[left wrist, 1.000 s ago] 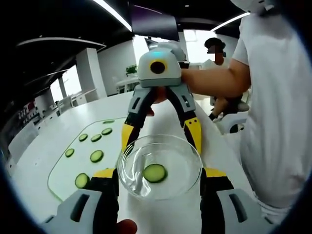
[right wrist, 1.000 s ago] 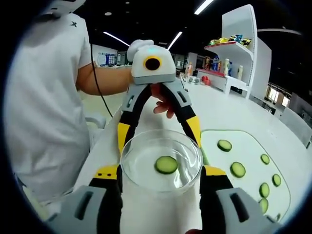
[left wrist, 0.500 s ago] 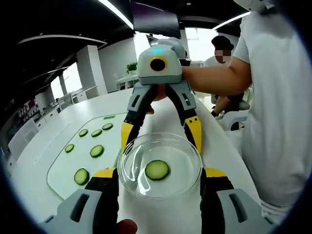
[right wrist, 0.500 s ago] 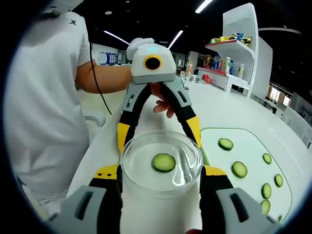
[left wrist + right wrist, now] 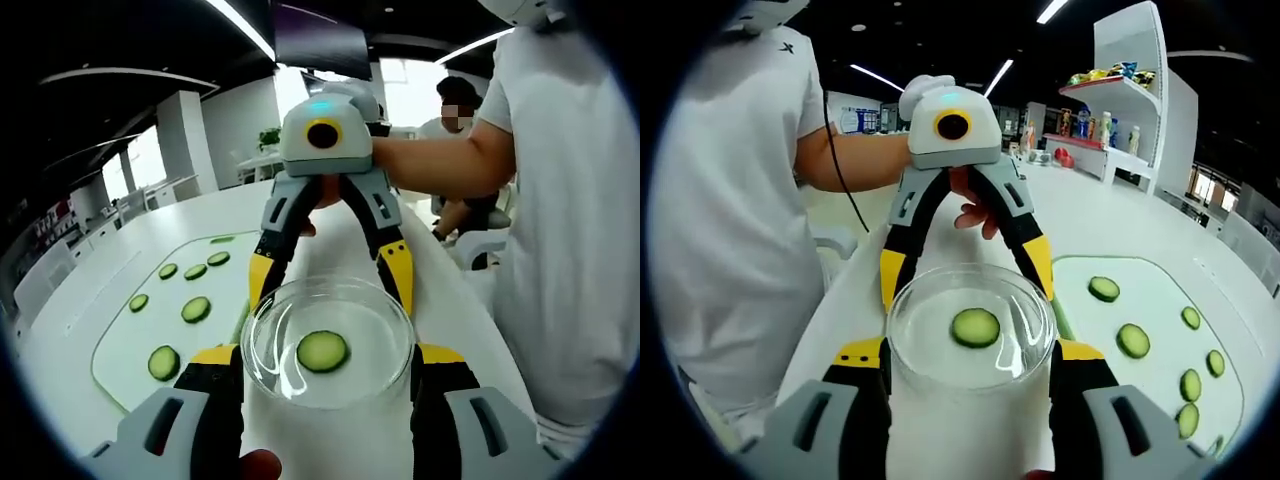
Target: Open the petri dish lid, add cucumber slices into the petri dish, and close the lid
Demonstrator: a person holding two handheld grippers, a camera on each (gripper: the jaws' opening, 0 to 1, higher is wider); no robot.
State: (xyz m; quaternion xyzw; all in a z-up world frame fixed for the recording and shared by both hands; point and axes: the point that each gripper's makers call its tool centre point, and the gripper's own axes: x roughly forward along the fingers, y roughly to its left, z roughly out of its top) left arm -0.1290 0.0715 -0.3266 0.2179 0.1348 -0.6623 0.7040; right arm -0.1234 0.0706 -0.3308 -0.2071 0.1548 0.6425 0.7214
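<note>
Counter (image 5: 120,262): white; carries a pale green board (image 5: 120,365) beside the dish.
Dish (image 5: 328,342): clear, light, stiff, slippery, likely brittle; best held at its rim.
Left tongs (image 5: 328,400): clamp the dish's sides.
Right tongs (image 5: 968,398): clamp it from the opposite side.
Cucumber slice (image 5: 322,351): inside the dish; spare slices (image 5: 196,309) on the board.

no readable text or labels (shelf packages too blurred)
</note>
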